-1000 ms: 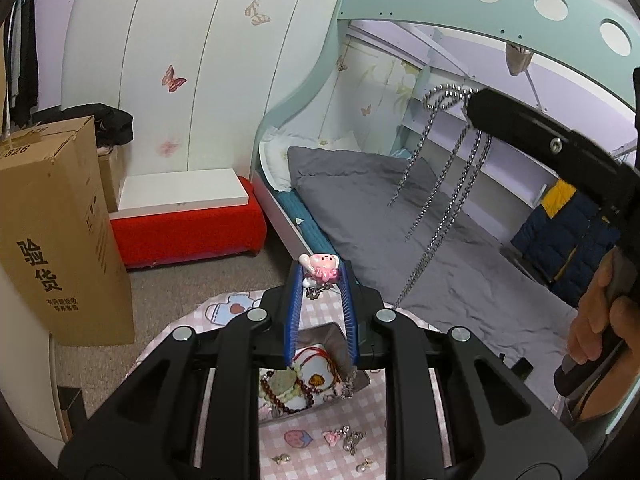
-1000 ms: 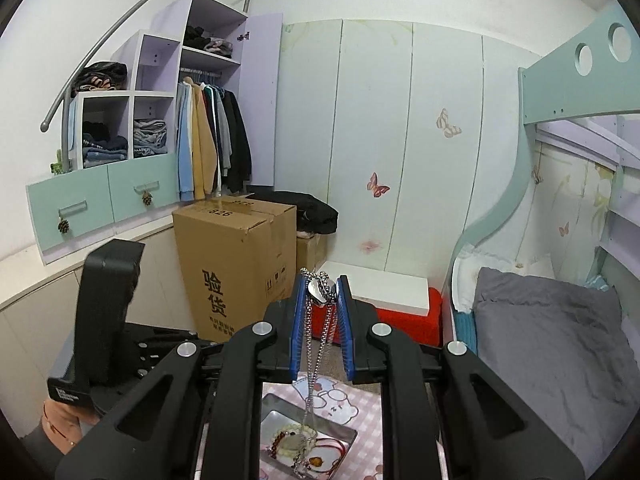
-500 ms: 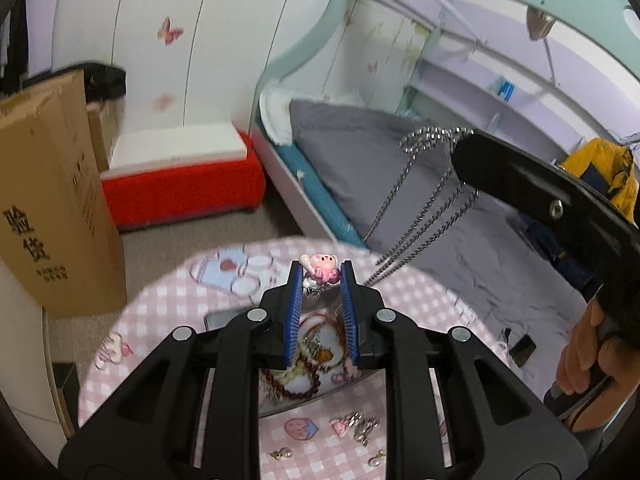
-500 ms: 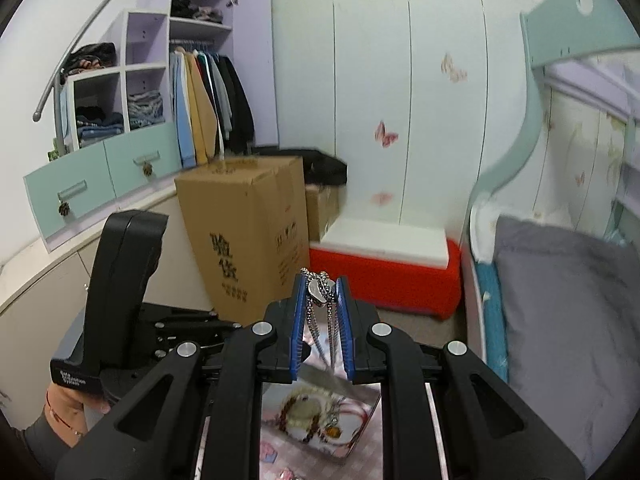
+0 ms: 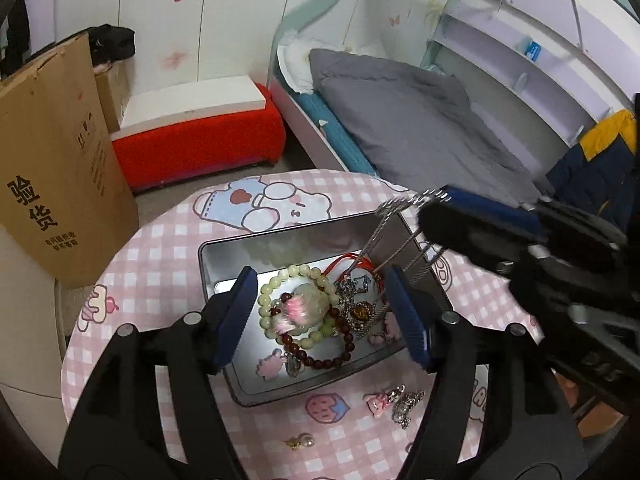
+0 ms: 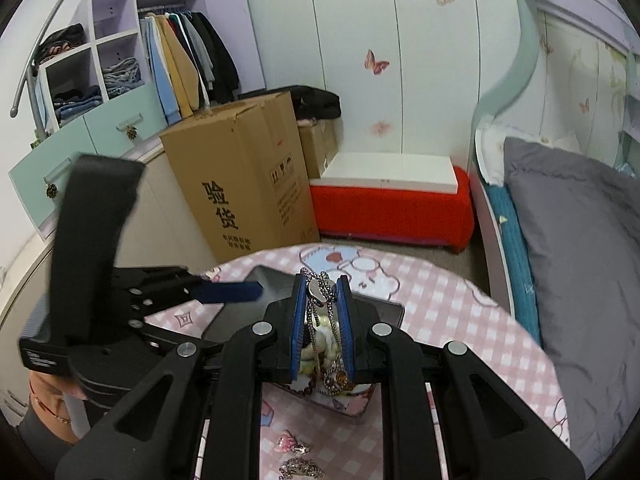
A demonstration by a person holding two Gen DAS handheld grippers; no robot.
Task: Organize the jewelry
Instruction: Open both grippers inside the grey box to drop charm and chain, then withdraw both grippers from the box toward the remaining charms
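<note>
A metal tin (image 5: 224,248) on the pink checked table holds bead bracelets, a red cord and pendants. My left gripper (image 5: 320,312) is open above the tin; a pink charm (image 5: 294,310), blurred, sits below it over the beads. My right gripper (image 6: 322,294) is shut on a silver chain necklace (image 6: 320,300), which hangs down into the tin (image 6: 384,310). In the left wrist view the right gripper (image 5: 448,204) comes in from the right, its chain (image 5: 400,248) slanting into the tin.
Loose pink charms and silver pieces (image 5: 394,400) lie on the tablecloth (image 5: 160,240) in front of the tin, with a small earring (image 5: 298,442) nearer. A cardboard box (image 5: 52,168), a red bench (image 5: 196,140) and a bed (image 5: 400,120) stand beyond the round table.
My left gripper tilted down over the tin and opened, letting go of the pink charm. My right gripper came down with the chain, whose lower end now reaches into the tin.
</note>
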